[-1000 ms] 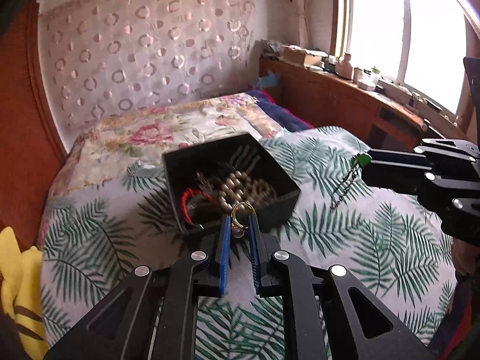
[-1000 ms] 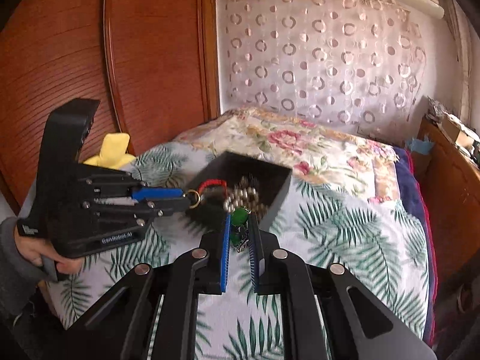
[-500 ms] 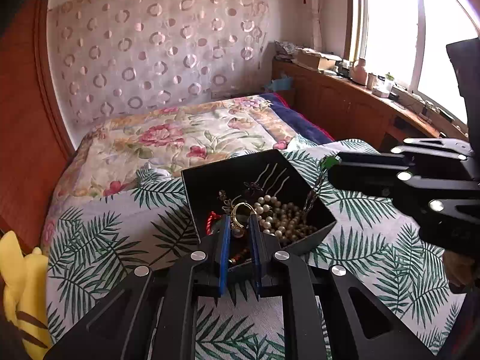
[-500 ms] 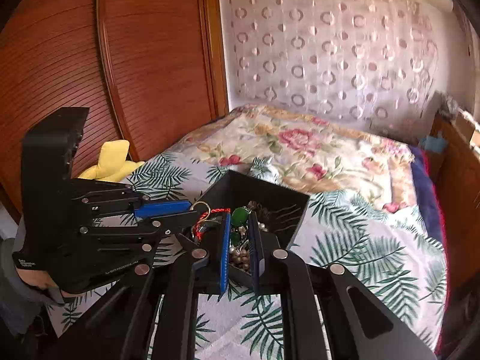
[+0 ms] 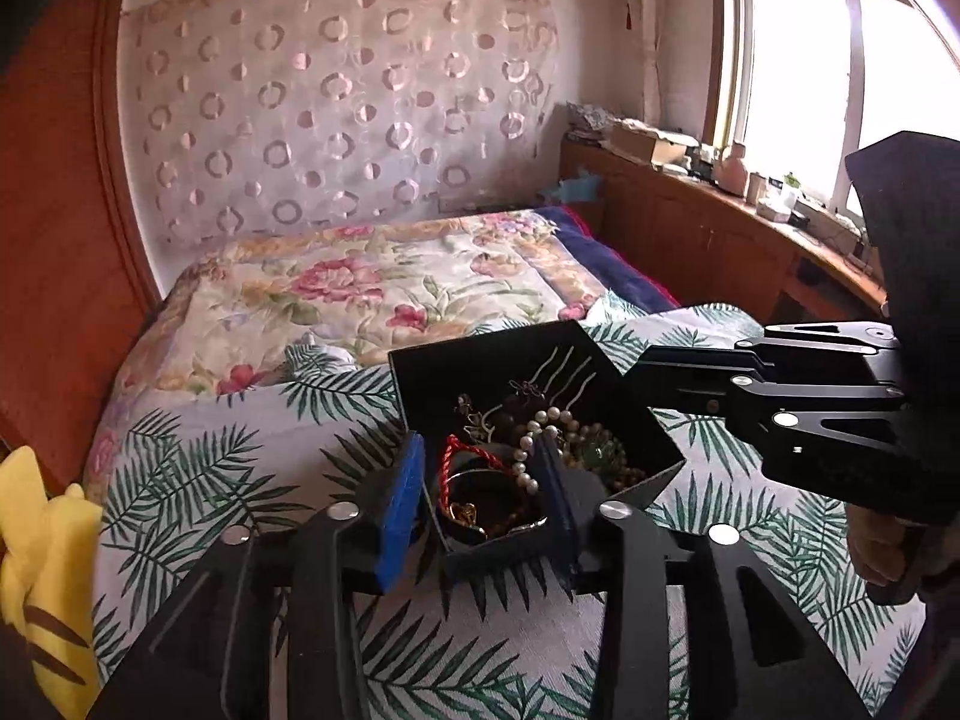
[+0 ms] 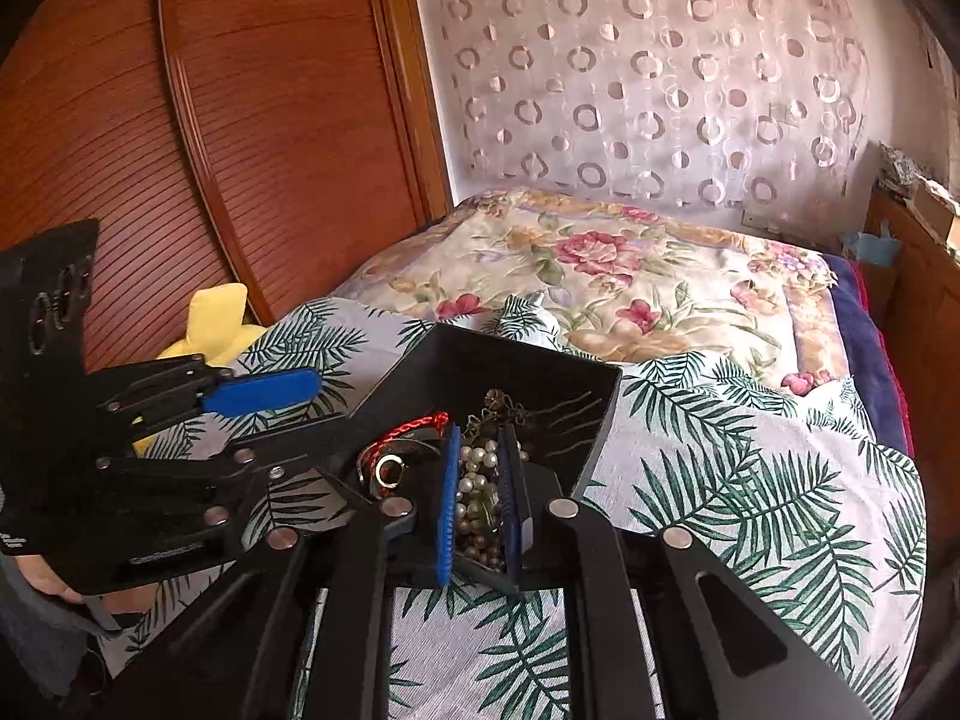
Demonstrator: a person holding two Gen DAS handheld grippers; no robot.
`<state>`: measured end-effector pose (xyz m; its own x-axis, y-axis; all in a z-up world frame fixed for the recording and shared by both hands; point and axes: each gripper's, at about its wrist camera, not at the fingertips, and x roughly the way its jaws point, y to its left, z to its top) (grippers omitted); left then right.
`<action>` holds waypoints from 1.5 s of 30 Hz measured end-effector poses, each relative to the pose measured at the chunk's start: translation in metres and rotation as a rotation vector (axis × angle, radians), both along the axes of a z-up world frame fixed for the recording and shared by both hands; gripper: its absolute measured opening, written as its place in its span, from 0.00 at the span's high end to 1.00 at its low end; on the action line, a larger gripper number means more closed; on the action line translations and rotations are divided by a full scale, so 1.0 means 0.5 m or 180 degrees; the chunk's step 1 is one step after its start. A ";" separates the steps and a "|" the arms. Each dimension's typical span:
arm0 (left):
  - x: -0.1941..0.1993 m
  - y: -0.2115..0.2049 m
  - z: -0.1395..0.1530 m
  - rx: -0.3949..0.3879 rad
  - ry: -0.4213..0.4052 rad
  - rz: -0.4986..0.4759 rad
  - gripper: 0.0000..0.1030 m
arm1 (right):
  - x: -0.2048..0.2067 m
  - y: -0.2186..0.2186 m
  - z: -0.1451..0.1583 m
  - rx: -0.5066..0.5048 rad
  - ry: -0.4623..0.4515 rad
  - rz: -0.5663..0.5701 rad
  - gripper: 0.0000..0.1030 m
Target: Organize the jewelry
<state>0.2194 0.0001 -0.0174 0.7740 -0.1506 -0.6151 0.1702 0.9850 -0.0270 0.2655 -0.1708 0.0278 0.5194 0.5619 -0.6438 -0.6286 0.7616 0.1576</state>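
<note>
A black open box (image 5: pixel 420 372) of jewelry sits on the palm-leaf bedspread; it also shows in the right wrist view (image 6: pixel 528 354). Inside lie a pearl necklace (image 5: pixel 543 426), a red cord (image 5: pixel 465 450), a gold ring (image 5: pixel 462 513) and green beads (image 5: pixel 594 456). My left gripper (image 5: pixel 480 468) is open over the box's near corner, empty. My right gripper (image 6: pixel 480 456) is partly open over the box, with pearls (image 6: pixel 474 480) and the green-stone chain lying in the box between its fingers. The gold ring (image 6: pixel 390 468) lies in the box beside it.
A yellow plush toy (image 5: pixel 36 576) lies at the bed's left edge by the wooden wardrobe (image 6: pixel 180 120). A floral quilt (image 5: pixel 372 282) covers the far bed. A wooden ledge with bottles (image 5: pixel 750 192) runs under the window on the right.
Both grippers moved in over the box and opened. The gold ring dropped from the left gripper and the green-stone chain from the right; both now lie in the box.
</note>
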 end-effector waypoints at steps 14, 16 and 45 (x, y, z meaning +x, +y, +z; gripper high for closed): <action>-0.146 0.013 0.081 -0.0058 -0.0531 0.0240 0.07 | -0.141 -0.064 0.071 0.0199 -0.0537 -0.0407 0.52; -0.172 0.013 0.091 -0.0062 -0.0585 0.0281 0.07 | -0.167 -0.076 0.077 0.0237 -0.0586 -0.0472 0.43; -0.314 0.010 0.069 0.0081 -0.0562 0.0603 0.07 | -0.346 -0.156 0.043 0.0274 -0.0809 -0.1148 0.02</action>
<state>0.0626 0.0049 0.0170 0.8827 0.0211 -0.4695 -0.0175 0.9998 0.0120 0.0926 -0.2486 0.0491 0.8276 0.3617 -0.4293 -0.3522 0.9300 0.1047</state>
